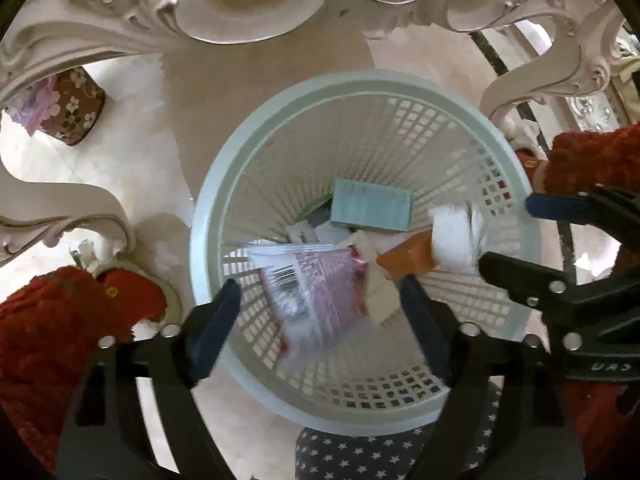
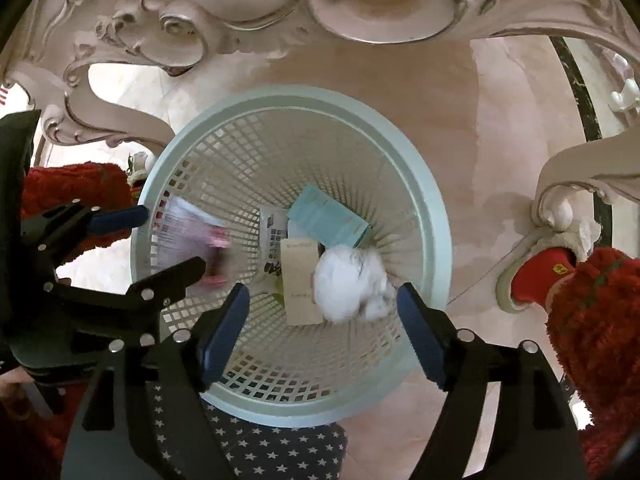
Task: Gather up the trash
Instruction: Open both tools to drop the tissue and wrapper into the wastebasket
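A pale green lattice waste basket (image 1: 256,128) stands on the floor below both grippers; it also shows in the right wrist view (image 2: 432,200). My left gripper (image 1: 320,320) is open above it, and a blurred clear plastic wrapper (image 1: 316,292) with a barcode hangs loose between its fingers. My right gripper (image 2: 322,324) is open too, with a blurred white crumpled paper ball (image 2: 348,288) between its fingers, untouched by either. Inside the basket lie a teal box (image 1: 372,208), an orange packet (image 1: 408,260) and beige cardboard pieces (image 2: 300,276).
Ornate cream carved table legs (image 1: 60,216) and apron (image 2: 280,8) surround the basket on a marble floor. A brown flowered bin (image 1: 72,108) stands far left. Red fuzzy slippers (image 2: 592,312) and star-patterned fabric (image 1: 360,456) lie near the basket.
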`<state>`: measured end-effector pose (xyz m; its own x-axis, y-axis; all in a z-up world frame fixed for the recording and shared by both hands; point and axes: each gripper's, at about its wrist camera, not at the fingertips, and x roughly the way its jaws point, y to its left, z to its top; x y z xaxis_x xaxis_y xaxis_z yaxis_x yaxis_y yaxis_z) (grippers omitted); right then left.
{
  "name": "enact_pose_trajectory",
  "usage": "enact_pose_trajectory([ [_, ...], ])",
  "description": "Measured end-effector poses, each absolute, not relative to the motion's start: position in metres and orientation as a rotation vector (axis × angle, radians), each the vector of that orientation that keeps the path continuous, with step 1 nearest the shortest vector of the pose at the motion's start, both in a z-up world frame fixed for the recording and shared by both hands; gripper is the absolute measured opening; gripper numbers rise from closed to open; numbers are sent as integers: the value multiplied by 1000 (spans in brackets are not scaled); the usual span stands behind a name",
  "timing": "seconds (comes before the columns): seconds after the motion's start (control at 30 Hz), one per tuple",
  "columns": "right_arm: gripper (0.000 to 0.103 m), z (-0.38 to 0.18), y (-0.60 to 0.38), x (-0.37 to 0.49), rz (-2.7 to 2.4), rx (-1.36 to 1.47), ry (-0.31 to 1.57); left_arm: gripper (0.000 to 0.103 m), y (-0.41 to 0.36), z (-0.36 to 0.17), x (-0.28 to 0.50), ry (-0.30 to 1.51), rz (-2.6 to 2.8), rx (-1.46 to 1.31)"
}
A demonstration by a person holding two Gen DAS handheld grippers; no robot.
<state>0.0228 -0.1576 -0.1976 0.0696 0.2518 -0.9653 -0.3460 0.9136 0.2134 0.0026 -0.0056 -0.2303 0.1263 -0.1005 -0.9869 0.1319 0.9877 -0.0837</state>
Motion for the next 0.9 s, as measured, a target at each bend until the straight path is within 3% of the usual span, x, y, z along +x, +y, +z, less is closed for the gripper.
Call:
enact_pose_trajectory([
  [0.13, 73, -200, -164, 25, 433, -46, 1445, 92, -2, -231, 4, 1432, -156, 9],
  [0.67, 73, -197, -166, 22, 429, -24, 1438, 92, 1, -224, 2, 1429, -178, -29],
  [0.9, 73, -123, -177, -4, 594, 62, 1324, 92, 18, -142, -21, 1324, -324, -111],
])
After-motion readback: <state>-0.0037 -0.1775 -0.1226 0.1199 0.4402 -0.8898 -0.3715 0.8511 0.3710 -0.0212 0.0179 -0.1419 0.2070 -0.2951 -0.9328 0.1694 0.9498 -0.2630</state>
